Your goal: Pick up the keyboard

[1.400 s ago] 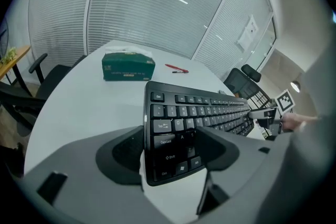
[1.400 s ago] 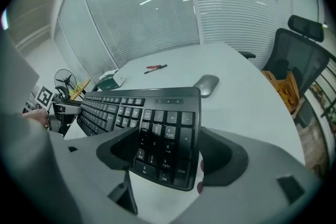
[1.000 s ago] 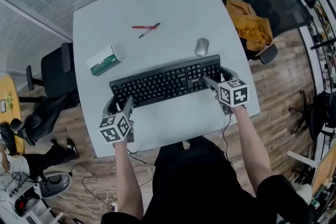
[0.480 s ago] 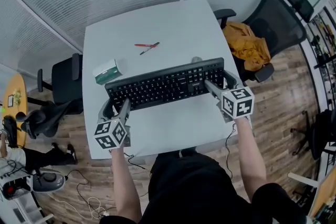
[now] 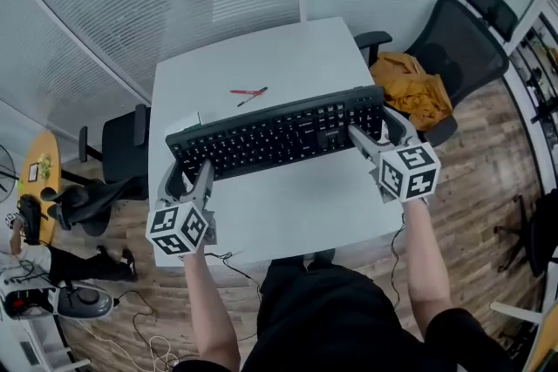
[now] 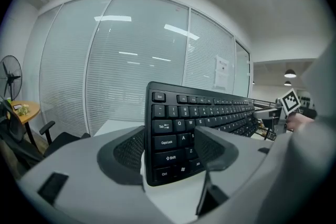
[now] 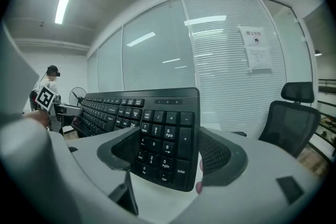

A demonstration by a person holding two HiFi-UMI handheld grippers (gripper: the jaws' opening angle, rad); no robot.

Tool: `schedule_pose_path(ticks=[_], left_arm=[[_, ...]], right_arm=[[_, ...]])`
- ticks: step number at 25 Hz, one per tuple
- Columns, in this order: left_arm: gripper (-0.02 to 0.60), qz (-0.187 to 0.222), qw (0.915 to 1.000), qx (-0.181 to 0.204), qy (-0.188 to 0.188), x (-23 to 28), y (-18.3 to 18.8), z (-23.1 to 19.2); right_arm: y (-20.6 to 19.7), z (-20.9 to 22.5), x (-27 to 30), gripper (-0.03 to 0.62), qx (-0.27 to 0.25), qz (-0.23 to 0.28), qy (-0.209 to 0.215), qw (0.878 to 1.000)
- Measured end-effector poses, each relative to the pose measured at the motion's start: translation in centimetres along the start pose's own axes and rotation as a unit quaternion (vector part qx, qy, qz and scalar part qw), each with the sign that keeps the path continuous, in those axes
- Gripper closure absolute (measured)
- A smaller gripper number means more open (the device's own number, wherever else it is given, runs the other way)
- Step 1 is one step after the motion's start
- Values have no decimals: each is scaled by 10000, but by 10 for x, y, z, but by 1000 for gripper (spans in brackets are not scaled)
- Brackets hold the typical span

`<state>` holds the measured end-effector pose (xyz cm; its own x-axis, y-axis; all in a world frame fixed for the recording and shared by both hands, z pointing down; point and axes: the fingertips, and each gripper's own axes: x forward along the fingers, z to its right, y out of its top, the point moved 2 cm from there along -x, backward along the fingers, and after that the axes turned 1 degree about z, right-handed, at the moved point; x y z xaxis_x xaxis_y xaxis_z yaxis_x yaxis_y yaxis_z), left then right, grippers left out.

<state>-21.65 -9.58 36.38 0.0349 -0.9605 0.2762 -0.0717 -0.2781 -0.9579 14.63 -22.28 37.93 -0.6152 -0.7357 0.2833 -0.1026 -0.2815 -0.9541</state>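
Observation:
A black full-size keyboard (image 5: pixel 279 133) hangs in the air above the white table (image 5: pixel 288 213), held at both ends. My left gripper (image 5: pixel 186 174) is shut on its left end, pads on the front and back edges by the Ctrl and Shift keys (image 6: pixel 173 152). My right gripper (image 5: pixel 377 131) is shut on the number-pad end (image 7: pixel 163 144). In the left gripper view the keyboard (image 6: pixel 210 113) runs away to the right. In the right gripper view the keyboard (image 7: pixel 121 107) runs off to the left. It stays roughly level.
Red and black pens (image 5: pixel 248 91) lie on the table behind the keyboard. A green and white box (image 5: pixel 190 123) peeks out at its back left edge. A black chair with an orange garment (image 5: pixel 410 87) stands at the right, another chair (image 5: pixel 122 152) at the left.
Both grippers have risen together with the keyboard, lifting it off the table. The raised keyboard now hides the mouse and most of the green box.

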Motion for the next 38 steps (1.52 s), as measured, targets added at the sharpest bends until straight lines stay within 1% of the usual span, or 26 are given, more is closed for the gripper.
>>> schedule_pose_path(ticks=[4,10,21,29,38], left_arm=[[290,163,9999,47,17,-11,12,7],[290,358,9993,100,39,-24,27,8],[288,641,9978,190,21,-37,41,9],[288,651,9977,197,29,-39,42,9],[288,569,9981,209,49,-36,40,9]], right_arm=[[13,-1,-12,235,-71,145,2,9999],[32,-9,-22,236,-184,376,18,9991],[46,-17,-34,237,-335,666,-41,9972],[46,-17,-35,237,-357,661,-70,9971],[43,-16,-31,240,-310,582,-54,9978]])
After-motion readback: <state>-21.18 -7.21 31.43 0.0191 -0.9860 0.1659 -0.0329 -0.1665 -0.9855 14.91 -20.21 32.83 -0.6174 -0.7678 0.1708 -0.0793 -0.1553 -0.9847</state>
